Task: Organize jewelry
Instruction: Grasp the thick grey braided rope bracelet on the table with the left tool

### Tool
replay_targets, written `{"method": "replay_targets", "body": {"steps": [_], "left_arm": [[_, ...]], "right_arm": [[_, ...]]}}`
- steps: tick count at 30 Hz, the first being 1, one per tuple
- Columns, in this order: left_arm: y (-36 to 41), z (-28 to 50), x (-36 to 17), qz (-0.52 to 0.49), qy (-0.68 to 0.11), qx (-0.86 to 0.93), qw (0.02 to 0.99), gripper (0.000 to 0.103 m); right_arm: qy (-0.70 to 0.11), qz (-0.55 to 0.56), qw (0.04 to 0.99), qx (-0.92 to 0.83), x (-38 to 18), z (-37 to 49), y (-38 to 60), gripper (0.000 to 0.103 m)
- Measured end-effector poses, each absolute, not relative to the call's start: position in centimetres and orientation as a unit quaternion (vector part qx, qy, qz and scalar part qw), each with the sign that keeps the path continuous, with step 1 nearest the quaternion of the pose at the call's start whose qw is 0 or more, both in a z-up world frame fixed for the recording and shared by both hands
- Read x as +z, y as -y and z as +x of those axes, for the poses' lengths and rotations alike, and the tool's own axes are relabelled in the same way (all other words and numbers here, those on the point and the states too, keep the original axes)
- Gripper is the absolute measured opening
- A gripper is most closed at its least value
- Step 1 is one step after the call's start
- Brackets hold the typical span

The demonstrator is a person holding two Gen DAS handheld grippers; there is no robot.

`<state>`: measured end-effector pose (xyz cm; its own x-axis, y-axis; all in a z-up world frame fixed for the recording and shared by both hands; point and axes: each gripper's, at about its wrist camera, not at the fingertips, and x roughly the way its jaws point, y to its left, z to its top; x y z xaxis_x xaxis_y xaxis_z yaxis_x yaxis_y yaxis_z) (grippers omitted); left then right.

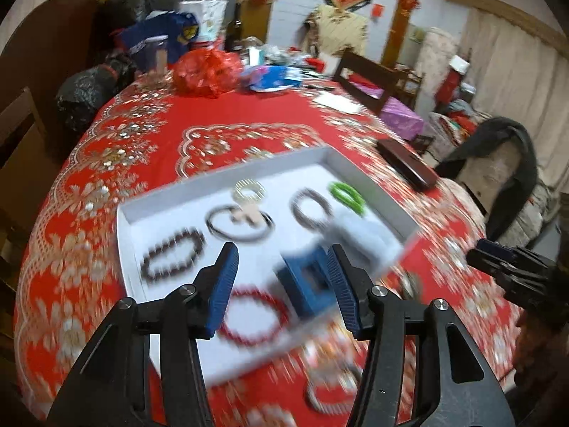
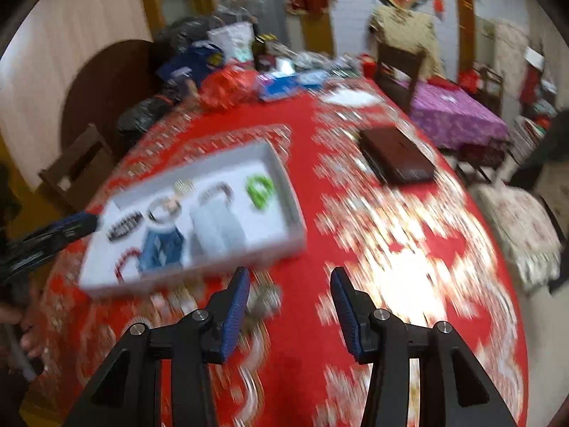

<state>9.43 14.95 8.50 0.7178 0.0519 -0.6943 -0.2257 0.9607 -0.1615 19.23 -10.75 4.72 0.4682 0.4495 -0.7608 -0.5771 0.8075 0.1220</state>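
- A white tray (image 1: pixel 227 174) sits on the bench (image 1: pixel 142 149), which has a red cloth with gold and white flowers on it.
- The left hand-held gripper (image 1: pixel 282 281) hangs over the near part of the tray. Its two blue pads (image 1: pixel 224 284) are apart and nothing is pinched between them.
- Inside the tray, a dark bead bracelet (image 1: pixel 174 252) lies on the left side.
- A red bead bracelet (image 1: pixel 254 316) lies near the front edge, showing in the gap between the blue pads.
- A blue square box (image 1: pixel 307 284) rests just beside the red bracelet, and a blurry white box (image 1: pixel 359 238) is behind it.
- A thin black ring bangle (image 1: pixel 240 226) lies in the middle, with a pale gold ring (image 1: pixel 249 190) behind it.
- A dark bangle (image 1: pixel 311 210) and a green bangle (image 1: pixel 346 195) lie toward the back right of the tray.
- More bangles (image 1: pixel 330 388) lie on the red cloth in front of the tray, but they are too blurry to tell apart.
- The right hand-held gripper (image 2: pixel 288 302) is over the cloth, to the right of the tray and away from it. Its pads are apart too and hold nothing.
- A small shiny thing (image 2: pixel 265 300) lies on the cloth near its left pad. It is too blurry to name.
- A dark brown flat box (image 2: pixel 396 158) lies farther back on the bench, well away from the tray.
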Motion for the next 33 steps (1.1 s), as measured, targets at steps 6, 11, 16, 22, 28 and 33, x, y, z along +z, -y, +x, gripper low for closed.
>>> {"method": "replay_targets", "body": {"steps": [6, 11, 16, 22, 28, 33], "left_arm": [[-10.9, 4.3, 6.1, -0.099, -0.385, 0.058, 0.916, 0.053], [-10.3, 1.8, 3.0, -0.118, -0.417, 0.071, 0.899, 0.053], [-10.5, 0.5, 1.0, -0.134, -0.443, 0.089, 0.882, 0.053], [-9.4, 0.3, -0.2, -0.127, -0.456, 0.093, 0.876, 0.065], [-7.5, 1.0, -0.7, -0.090, -0.475, 0.109, 0.869, 0.088], [-6.7, 1.0, -1.4, -0.077, -0.486, 0.125, 0.862, 0.103]], "right_arm": [[-0.453, -0.067, 0.850, 0.260, 2.9, 17.5, 12.4, 0.045], [-0.469, -0.104, 0.840, 0.253, 0.4, 14.6, 11.6, 0.074], [-0.480, -0.131, 0.827, 0.262, -1.7, 12.2, 11.3, 0.074], [-0.481, -0.162, 0.818, 0.270, -2.8, 11.8, 11.0, 0.103], [-0.478, -0.159, 0.822, 0.265, -2.9, 11.6, 11.1, 0.103], [-0.476, -0.152, 0.828, 0.253, -3.0, 11.5, 11.0, 0.103]]}}
